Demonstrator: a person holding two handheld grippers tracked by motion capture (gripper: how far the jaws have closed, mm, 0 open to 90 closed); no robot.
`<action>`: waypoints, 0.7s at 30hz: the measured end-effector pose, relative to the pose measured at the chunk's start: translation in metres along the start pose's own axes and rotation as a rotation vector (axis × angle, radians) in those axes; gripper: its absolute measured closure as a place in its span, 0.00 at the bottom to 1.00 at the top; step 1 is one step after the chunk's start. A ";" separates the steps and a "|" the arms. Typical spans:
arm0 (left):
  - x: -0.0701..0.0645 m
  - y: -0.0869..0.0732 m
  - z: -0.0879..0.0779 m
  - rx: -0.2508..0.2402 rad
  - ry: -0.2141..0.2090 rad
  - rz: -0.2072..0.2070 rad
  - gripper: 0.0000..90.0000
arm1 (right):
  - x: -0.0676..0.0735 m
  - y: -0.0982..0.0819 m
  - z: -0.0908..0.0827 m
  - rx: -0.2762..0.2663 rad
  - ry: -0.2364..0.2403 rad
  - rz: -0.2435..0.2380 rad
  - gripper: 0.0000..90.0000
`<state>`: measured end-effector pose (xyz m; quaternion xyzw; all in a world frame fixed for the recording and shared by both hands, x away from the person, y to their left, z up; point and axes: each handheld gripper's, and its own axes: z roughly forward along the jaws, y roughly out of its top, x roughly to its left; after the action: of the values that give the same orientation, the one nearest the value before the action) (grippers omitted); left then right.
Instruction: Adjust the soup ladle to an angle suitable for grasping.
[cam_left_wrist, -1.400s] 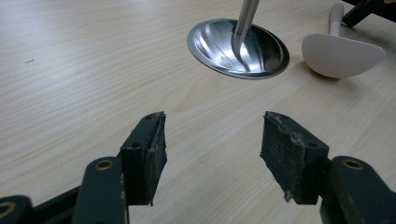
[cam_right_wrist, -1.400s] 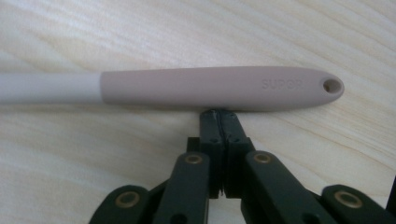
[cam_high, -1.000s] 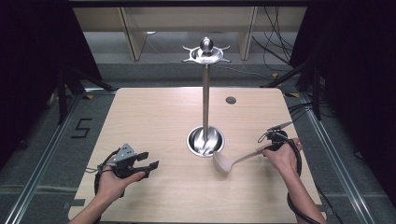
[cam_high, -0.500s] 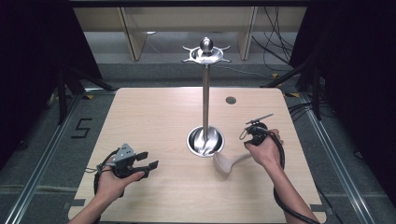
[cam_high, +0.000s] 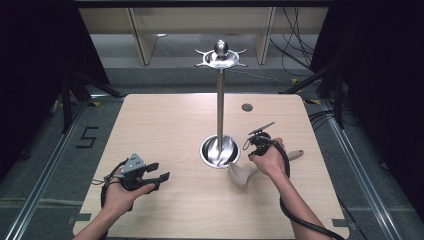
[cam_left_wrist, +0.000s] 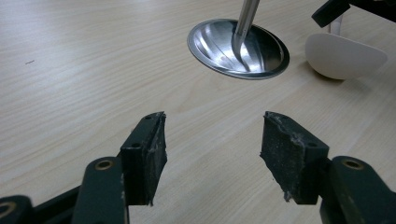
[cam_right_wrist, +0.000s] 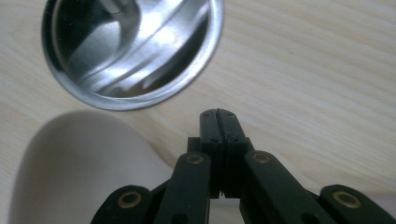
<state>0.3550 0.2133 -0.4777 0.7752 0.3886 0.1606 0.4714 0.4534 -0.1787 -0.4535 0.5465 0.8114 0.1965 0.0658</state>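
A steel stand rises mid-table: a round dish base (cam_high: 219, 151), a thin pole (cam_high: 220, 105) and a hooked cap (cam_high: 220, 56). A pale ladle lies right of the base, its bowl (cam_high: 239, 175) toward me and its handle end (cam_high: 296, 154) showing past the right hand. My right gripper (cam_high: 252, 147) points down between base and ladle, jaws pressed together with nothing visible between them (cam_right_wrist: 218, 114); the dish (cam_right_wrist: 130, 51) and ladle bowl (cam_right_wrist: 79, 172) lie just beyond. My left gripper (cam_high: 159, 171) rests at the front left, open and empty (cam_left_wrist: 212, 140), facing the dish (cam_left_wrist: 238, 49) and the ladle (cam_left_wrist: 343, 56).
The wooden table (cam_high: 165, 120) has a small dark round hole (cam_high: 247, 107) at its back right. A wooden shelf frame (cam_high: 142, 35) stands beyond the far edge. Cables trail from both grippers. A "5" (cam_high: 87, 136) is marked on the floor at left.
The right hand has moved left along the ladle's handle toward the stand's base, uncovering the handle's end. The ladle and the left hand have stayed where they were.
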 end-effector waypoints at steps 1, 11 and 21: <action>0.000 0.000 0.000 0.000 -0.001 -0.007 0.44 | 0.003 0.000 0.002 0.008 0.008 -0.015 1.00; 0.000 -0.001 0.001 -0.004 -0.014 -0.007 0.44 | 0.027 0.007 0.018 0.015 0.047 -0.122 0.99; 0.001 0.000 -0.001 -0.007 -0.011 -0.013 0.44 | 0.034 0.011 0.025 0.022 0.028 -0.138 0.99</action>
<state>0.3546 0.2147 -0.4774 0.7719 0.3904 0.1547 0.4773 0.4575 -0.1382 -0.4689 0.4871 0.8502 0.1901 0.0620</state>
